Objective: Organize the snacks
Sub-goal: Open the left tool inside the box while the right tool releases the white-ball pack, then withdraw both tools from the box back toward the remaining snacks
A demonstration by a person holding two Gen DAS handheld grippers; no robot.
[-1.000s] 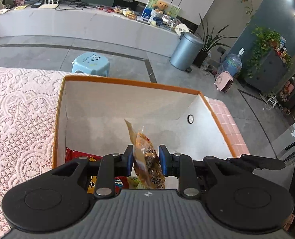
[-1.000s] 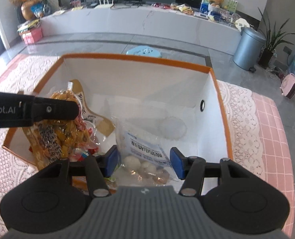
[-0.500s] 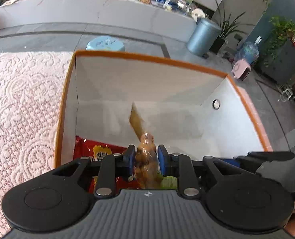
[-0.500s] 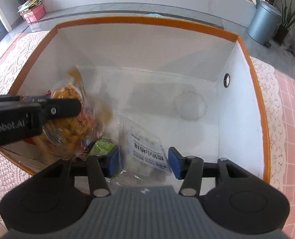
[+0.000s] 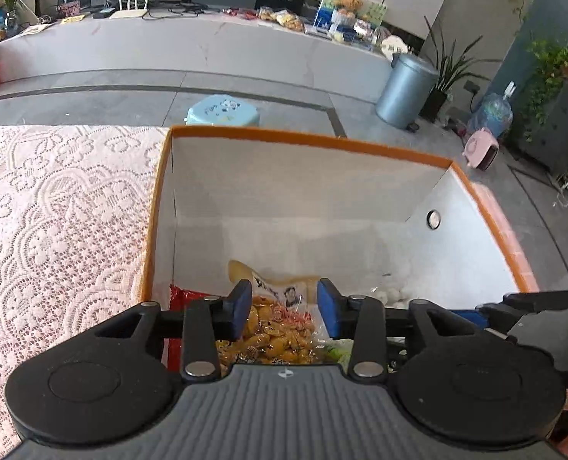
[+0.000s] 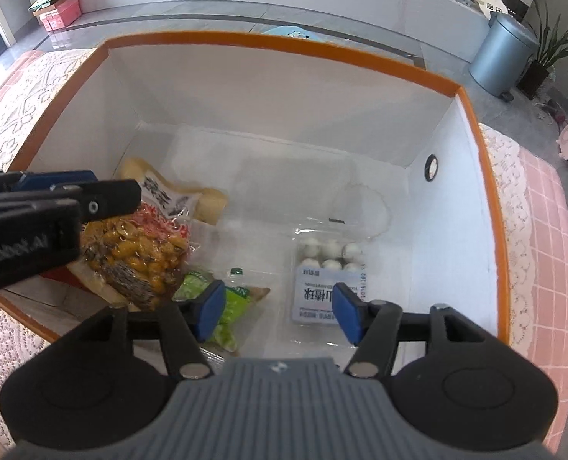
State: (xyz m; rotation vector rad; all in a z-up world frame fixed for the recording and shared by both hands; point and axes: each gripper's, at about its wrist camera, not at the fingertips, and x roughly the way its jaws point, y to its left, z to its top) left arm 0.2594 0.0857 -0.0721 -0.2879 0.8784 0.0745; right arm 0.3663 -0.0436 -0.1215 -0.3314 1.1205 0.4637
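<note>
A white box with an orange rim [image 5: 314, 142] [image 6: 284, 48] stands on the lace cloth. Inside lie a yellow snack bag [image 5: 276, 329] [image 6: 146, 245], a red bag [image 5: 176, 299], a green bag [image 6: 222, 299] and a clear pack of white balls [image 6: 326, 268]. My left gripper [image 5: 284, 306] is open above the yellow bag, apart from it; it shows at the left of the right wrist view [image 6: 73, 199]. My right gripper [image 6: 276, 306] is open and empty over the box floor, between the green bag and the white-ball pack.
Pink lace tablecloth [image 5: 54, 230] lies left of the box and pink tiled cloth [image 6: 544, 230] right of it. Beyond the table are a blue stool [image 5: 222, 109], a grey bin [image 5: 403, 88], plants and a long white counter [image 5: 169, 46].
My left gripper opened and let go of the yellow snack bag, which now lies flat in the box. The white-ball pack now lies flat ahead of my open right gripper.
</note>
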